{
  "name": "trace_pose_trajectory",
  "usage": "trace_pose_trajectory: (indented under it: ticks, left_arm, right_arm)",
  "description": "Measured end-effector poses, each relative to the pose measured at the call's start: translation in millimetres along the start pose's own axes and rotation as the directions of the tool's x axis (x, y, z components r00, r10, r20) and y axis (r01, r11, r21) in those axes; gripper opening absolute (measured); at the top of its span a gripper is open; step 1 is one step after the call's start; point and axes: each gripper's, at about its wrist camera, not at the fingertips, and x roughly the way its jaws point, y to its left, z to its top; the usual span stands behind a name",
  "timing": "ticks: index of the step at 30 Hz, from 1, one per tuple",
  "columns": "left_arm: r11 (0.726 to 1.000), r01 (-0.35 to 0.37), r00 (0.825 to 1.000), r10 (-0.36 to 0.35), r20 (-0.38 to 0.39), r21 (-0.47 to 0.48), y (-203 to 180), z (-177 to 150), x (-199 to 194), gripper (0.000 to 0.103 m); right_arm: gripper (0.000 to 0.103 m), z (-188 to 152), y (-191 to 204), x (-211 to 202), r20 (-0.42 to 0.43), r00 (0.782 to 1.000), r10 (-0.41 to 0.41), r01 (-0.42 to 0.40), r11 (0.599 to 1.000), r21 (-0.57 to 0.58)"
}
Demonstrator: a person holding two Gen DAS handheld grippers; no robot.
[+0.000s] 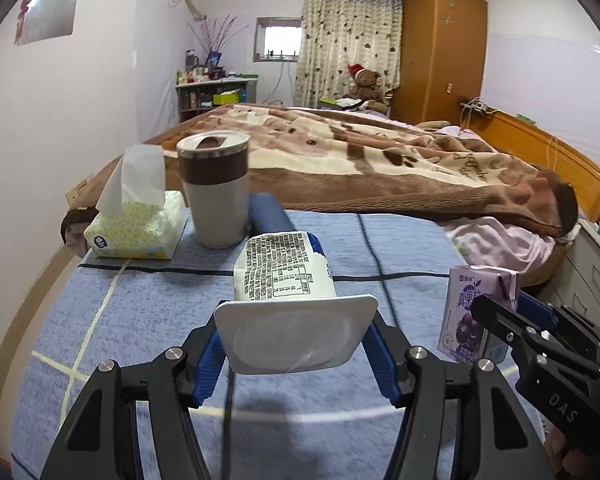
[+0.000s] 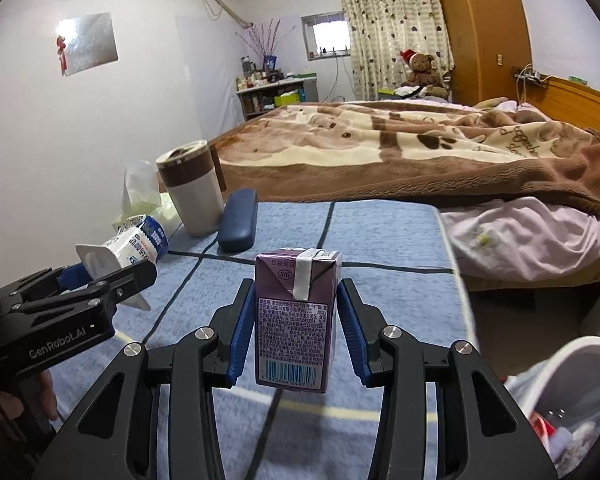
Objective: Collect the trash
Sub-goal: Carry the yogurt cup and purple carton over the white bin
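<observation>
While both grippers hang above the blue checked tablecloth, each already carries a piece of trash. The left gripper has its blue pads pressed on the sides of a white yogurt cup, which lies on its side with the square foil lid facing the camera, so the lid hides the cup's mouth and any contents. From the right wrist view the same cup shows side-on, its lid partly behind the left tool's black finger. The right gripper is clamped on an upright purple drink carton at a fairly narrow spread; the carton's lower edge floats clear of the cloth with a shadow beneath it. In the left wrist view that carton is half covered by the right tool's black linkage.

On the far part of the table stand a white and brown tumbler with a lid, a tissue pack just to its left, and a dark blue glasses case to its right; in the left view the case is mostly hidden behind the yogurt cup. At the lower right edge of the right wrist view a white bin is cut off by the lens rim, with blurred red and pale scraps inside that cannot be identified. A hand gripping the left tool is only partly seen at the left edge. Beyond the table lies a bed with a brown blanket.
</observation>
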Motion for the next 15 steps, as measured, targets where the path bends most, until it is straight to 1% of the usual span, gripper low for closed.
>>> trace_pose_trajectory:
  ticks: [8,15]
  left_arm:
    - [0.998,0.041,0.998,-0.043,0.040,0.041,-38.7,-11.4,-37.9,0.063]
    - [0.993,0.081,0.995,-0.086,0.057,0.082,-71.8,-22.1,-61.7,0.063]
  right_arm:
    - [0.043,-11.2,-17.6,-33.6,0.035,0.999,-0.020,0.019,0.999,0.030]
    - [0.043,-19.7,-38.8,-64.9,0.070,0.996,-0.053,0.048,0.996,0.072]
